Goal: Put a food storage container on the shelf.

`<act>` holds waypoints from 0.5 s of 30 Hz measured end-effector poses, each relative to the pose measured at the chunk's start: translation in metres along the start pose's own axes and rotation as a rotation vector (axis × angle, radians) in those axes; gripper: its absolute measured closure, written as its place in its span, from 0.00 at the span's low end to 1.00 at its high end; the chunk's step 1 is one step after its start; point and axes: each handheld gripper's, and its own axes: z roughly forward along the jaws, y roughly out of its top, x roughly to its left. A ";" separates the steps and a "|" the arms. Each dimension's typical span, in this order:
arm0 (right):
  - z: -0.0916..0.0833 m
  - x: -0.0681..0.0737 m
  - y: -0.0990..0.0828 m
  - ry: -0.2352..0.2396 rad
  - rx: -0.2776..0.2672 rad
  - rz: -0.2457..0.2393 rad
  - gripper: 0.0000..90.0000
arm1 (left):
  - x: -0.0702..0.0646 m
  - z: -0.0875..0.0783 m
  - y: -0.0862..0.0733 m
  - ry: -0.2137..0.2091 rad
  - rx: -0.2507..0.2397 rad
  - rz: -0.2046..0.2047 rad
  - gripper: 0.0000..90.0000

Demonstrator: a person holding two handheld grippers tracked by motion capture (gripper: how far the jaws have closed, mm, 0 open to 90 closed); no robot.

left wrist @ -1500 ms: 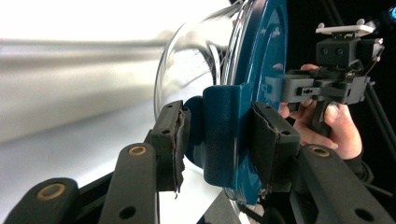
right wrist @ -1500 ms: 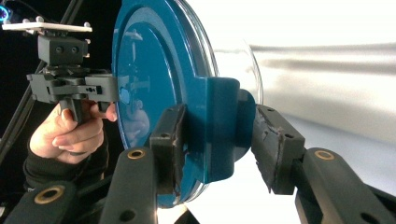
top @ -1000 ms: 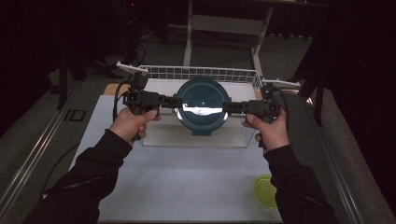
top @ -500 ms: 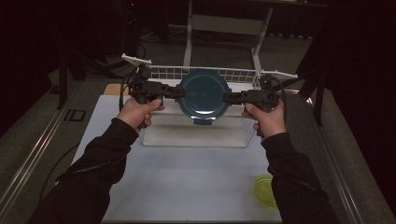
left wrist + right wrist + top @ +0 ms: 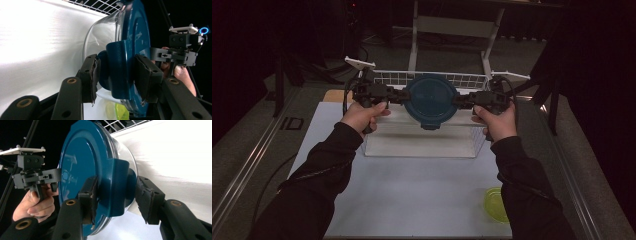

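Observation:
A round glass container with a dark blue lid (image 5: 430,100) hangs between my two grippers over the wire basket (image 5: 422,150). My left gripper (image 5: 404,96) clamps the lid's left latch tab (image 5: 117,72), one pad under the tab and one on the lid's top. My right gripper (image 5: 458,100) clamps the opposite latch tab (image 5: 116,195) in the same way. Both pairs of jaws have just been opening a little, with the tabs still between the pads and touching them. The lid faces up toward the high camera.
The basket stands at the far middle of the white table (image 5: 412,190), its wire back rim behind the container. A yellow-green bowl (image 5: 497,205) sits near the table's front right corner. Metal rails run along both table sides.
Both hands have carried the container away from the person, toward the basket's far rim. The bright glare on the lid is gone.

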 end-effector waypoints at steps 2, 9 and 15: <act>0.001 -0.001 0.001 -0.014 -0.008 0.004 0.58 | 0.002 0.002 0.000 0.000 0.001 -0.002 0.58; 0.008 0.000 0.004 -0.045 -0.026 -0.003 0.56 | 0.009 0.004 0.001 -0.003 -0.002 -0.010 0.55; 0.007 0.000 0.002 -0.044 -0.034 -0.023 0.54 | 0.005 0.003 0.000 0.026 0.001 0.059 0.53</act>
